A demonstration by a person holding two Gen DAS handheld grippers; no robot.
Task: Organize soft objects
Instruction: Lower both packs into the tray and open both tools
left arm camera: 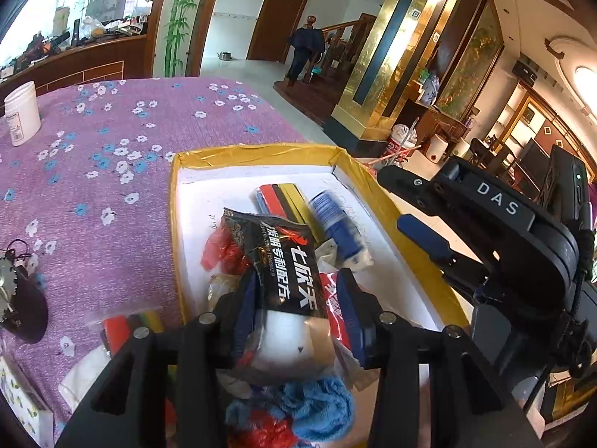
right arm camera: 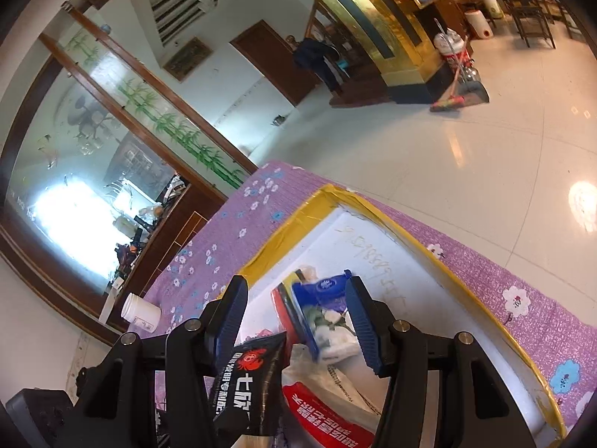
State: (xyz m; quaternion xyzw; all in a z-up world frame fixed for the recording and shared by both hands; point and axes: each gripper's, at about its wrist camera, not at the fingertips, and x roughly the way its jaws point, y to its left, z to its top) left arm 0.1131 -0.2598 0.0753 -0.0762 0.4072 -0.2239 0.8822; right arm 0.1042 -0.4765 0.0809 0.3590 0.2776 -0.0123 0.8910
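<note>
A black crinkly plastic packet with white letters (left arm camera: pixel 283 261) sits low in the middle of the left wrist picture, over the white foam box with yellow tape on its rim (left arm camera: pixel 257 153). The left gripper (left arm camera: pixel 298 321) pinches it between its blue pads, likely to set it down inside. A blue soft tissue pack (right arm camera: pixel 324 313) lies in the box, in the lower middle of the right wrist picture. The right gripper (right arm camera: pixel 298 321) is spread wide around it, pads not touching, so it looks let go. A white plastic jar (left arm camera: pixel 22 114) stands at the upper left on the purple flowered cloth (left arm camera: pixel 112 171).
</note>
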